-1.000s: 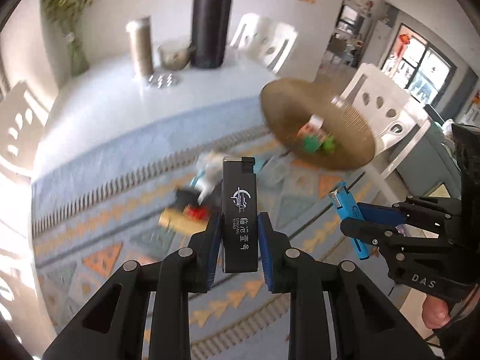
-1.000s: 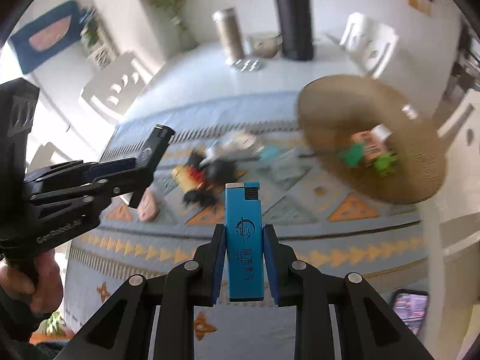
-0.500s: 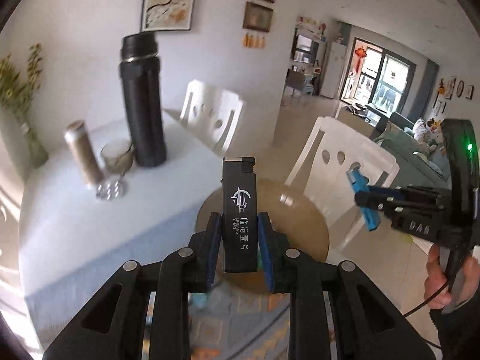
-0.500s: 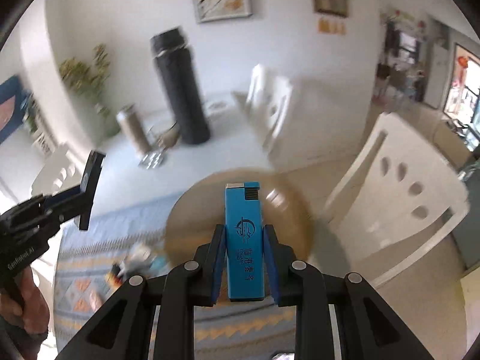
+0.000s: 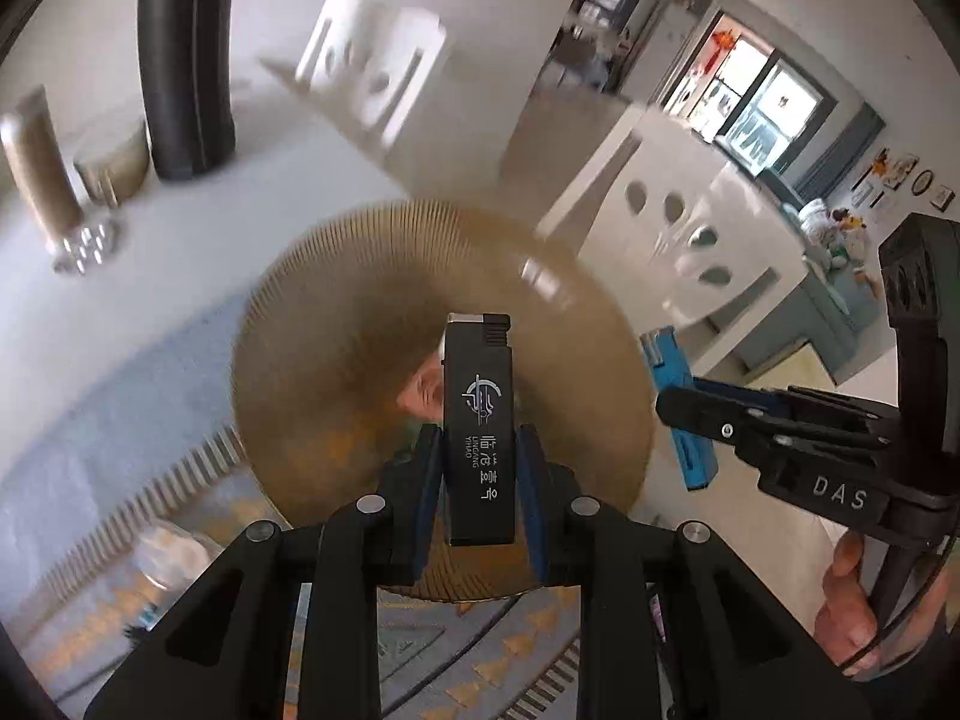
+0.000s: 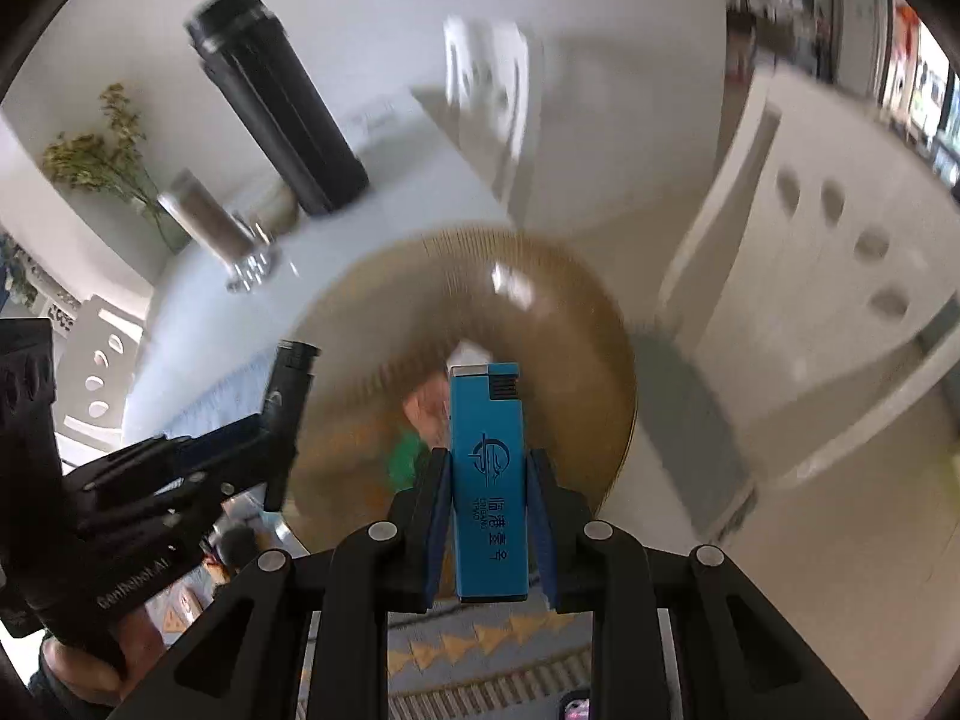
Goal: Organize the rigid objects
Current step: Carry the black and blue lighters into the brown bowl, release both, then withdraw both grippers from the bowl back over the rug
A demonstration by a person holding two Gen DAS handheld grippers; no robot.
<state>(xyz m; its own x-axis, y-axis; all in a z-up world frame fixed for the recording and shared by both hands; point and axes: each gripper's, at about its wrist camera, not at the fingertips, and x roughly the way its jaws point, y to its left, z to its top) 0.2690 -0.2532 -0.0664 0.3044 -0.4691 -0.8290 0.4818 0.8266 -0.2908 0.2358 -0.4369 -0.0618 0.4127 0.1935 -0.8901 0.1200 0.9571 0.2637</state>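
My left gripper (image 5: 479, 468) is shut on a black lighter (image 5: 479, 420) held upright above a round woven basket (image 5: 336, 324). My right gripper (image 6: 487, 486) is shut on a blue lighter (image 6: 487, 480), also upright over the same basket (image 6: 564, 324). The right gripper with the blue lighter (image 5: 678, 414) shows at the right of the left wrist view, beside the basket rim. The left gripper with the black lighter (image 6: 288, 396) shows at the left of the right wrist view. Blurred pink and green items (image 6: 414, 438) lie inside the basket.
A tall black flask (image 5: 183, 60), a steel tumbler (image 5: 36, 168) and a glass bowl (image 5: 114, 162) stand at the back of the white table. White chairs (image 5: 678, 222) stand behind the basket. A patterned runner (image 5: 108, 516) with small objects lies at the left.
Both grippers have tilted down from the room view and moved over the basket, each still holding its lighter. A second ago they were over the runner, left of the basket.
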